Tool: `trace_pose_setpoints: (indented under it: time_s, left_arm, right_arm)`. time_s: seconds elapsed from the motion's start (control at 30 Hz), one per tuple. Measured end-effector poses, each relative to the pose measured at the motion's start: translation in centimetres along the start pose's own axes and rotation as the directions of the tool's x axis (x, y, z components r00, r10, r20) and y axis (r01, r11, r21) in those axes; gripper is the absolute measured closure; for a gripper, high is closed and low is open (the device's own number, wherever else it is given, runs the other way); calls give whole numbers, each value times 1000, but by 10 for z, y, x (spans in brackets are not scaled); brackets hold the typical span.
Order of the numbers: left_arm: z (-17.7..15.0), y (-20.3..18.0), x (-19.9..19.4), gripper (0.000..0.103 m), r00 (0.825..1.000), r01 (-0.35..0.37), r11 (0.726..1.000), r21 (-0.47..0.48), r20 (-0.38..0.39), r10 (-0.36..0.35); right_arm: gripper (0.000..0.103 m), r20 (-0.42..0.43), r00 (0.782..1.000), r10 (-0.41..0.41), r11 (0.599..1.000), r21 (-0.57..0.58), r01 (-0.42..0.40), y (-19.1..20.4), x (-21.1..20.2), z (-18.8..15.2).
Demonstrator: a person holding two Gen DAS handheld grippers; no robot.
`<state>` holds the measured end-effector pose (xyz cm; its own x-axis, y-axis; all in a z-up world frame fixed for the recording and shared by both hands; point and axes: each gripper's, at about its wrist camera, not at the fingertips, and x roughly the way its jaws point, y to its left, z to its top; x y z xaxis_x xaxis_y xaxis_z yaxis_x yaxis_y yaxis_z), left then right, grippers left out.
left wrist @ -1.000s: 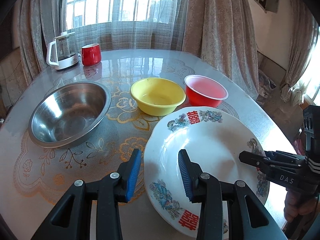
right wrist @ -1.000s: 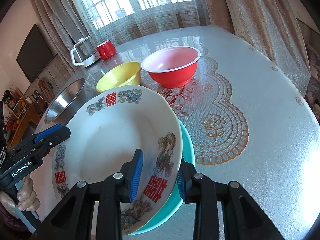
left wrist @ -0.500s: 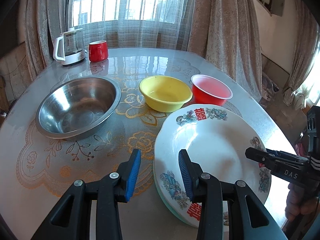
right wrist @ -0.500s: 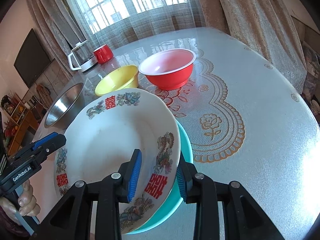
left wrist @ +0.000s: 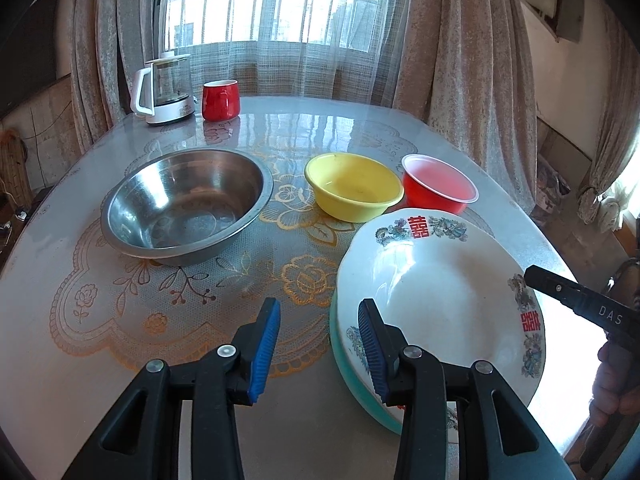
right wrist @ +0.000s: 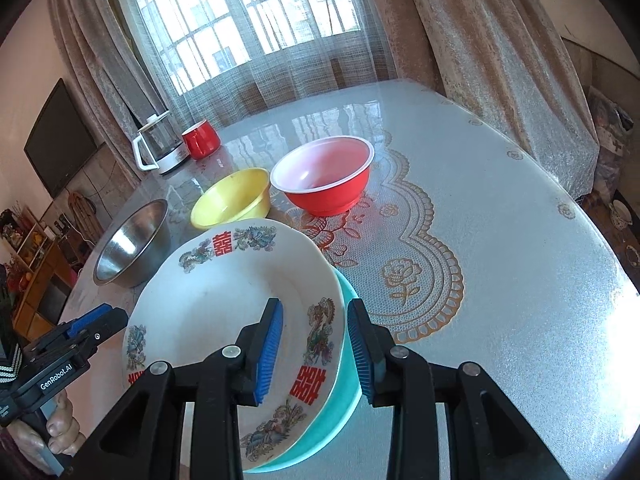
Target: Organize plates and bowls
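table point(right wrist: 500, 208) right of white plate point(right wrist: 224, 300) lies bare; right gripper point(right wrist: 314, 344) straddles its rim.

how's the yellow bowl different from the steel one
The yellow bowl is opaque, matte plastic-looking; the steel bowl is shiny metal that mirrors the room. The steel bowl is clearly wider and looks deeper than the yellow bowl. The steel bowl sits on the table's left side, the yellow bowl near the middle, beside the red bowl. Both stand upright and hold no other dishes.
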<state>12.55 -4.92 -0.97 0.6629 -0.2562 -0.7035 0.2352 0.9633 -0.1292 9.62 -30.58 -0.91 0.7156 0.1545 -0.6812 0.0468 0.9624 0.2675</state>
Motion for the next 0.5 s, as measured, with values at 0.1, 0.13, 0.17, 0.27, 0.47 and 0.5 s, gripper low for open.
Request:
trace_pose_setpoints:
  time_s: [0.1, 0.13, 0.17, 0.27, 0.47, 0.5]
  left_arm:
    - [-3, 0, -8, 62, 999, -33, 999, -8, 20, 34]
    - [-4, -1, -12, 62, 998, -45, 999, -10, 32, 46]
    - [-5, 0, -17, 61, 998, -56, 998, -14, 42, 56]
    - [-7, -1, -30, 61, 992, -94, 995, -25, 77, 96]
    - [-12, -4, -52, 59, 977, -167, 985, -48, 129, 172]
    - [-13, -5, -55, 59, 974, -176, 983, -54, 133, 182]
  right_arm:
    - [69, 19, 1000, 22, 1000, -12, -22, 4, -7, 5]
    - [69, 24, 999, 36, 999, -20, -36, 6, -9, 7]
    - [69, 26, 998, 49, 998, -30, -49, 9, -11, 8]
    - [69, 21, 995, 94, 994, -60, -93, 18, -11, 10]
    - [69, -17, 983, 180, 978, -107, -181, 33, -5, 12]
    - [69, -25, 981, 194, 974, -114, -195, 35, -4, 12]
